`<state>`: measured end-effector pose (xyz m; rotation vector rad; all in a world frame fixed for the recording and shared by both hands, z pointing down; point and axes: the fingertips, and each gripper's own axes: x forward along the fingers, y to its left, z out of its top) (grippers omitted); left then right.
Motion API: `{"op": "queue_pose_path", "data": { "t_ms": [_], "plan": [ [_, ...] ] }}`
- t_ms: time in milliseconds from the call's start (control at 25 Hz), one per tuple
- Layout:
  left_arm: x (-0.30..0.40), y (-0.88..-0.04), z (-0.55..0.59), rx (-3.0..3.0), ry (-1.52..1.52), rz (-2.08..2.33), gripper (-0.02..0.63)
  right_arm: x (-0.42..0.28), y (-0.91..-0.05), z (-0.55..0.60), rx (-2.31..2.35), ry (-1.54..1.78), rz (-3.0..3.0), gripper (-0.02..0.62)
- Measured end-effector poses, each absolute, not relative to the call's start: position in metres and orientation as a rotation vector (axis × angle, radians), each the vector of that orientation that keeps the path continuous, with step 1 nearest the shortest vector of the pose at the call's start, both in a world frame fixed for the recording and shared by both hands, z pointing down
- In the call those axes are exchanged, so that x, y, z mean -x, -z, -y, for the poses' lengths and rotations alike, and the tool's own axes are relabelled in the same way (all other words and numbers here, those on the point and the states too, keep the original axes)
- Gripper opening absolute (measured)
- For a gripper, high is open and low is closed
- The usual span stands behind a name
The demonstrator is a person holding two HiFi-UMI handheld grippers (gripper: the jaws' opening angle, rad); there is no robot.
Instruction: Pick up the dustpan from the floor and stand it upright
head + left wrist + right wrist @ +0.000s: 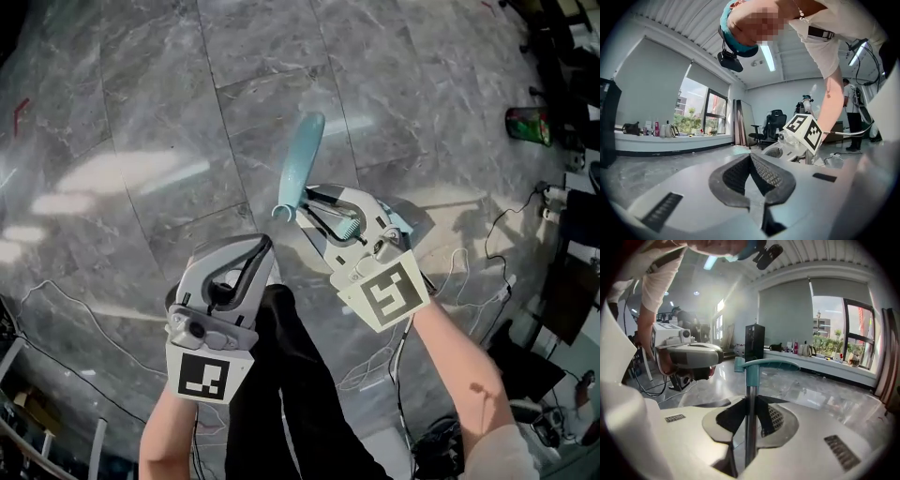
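Glossy grey marble floor, cables near its lower edge; windows above long sill, black office chair, ceiling strip light.

"What has the right gripper got hold of?"

"A thin metal shaft, standing upright between the jaws. The black pads press on it from both sides."

"And on top of it?"

"A teal grip, lying crosswise, with a small hook at its left end."

"That grey thing on the left?"

"The left gripper, just beside the grip, with a bare arm behind it. Cables trail over the glossy floor below."

"Anything farther off?"

"A black cabinet, a long sill with bottles on it, and a window with greenery outside."
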<state>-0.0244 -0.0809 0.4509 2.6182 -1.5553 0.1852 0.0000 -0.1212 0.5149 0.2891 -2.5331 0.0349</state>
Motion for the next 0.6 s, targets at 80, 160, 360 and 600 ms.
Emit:
{"op": "queue_pose_path", "data": {
  "t_ms": [80, 160, 360, 600],
  "plan": [
    [0.004, -0.450, 0.080, -2.634, -0.191, 1.537, 0.011, -0.017, -0.500, 0.123, -0.379, -0.075, 2.608, 0.092],
    [-0.020, -0.447, 0.067, -2.614, -0.203, 1.503, 0.011, -0.039, -0.483, 0.118, -0.488, -0.144, 2.679, 0.092],
    [-0.080, -0.406, 0.042, -2.630, -0.211, 1.434, 0.011, -0.111, -0.455, 0.096, -0.524, -0.124, 2.651, 0.091],
    [-0.154, -0.385, 0.020, -2.609, -0.256, 1.464, 0.011, -0.193, -0.428, 0.084, -0.647, -0.130, 2.697, 0.089]
  ]
}}
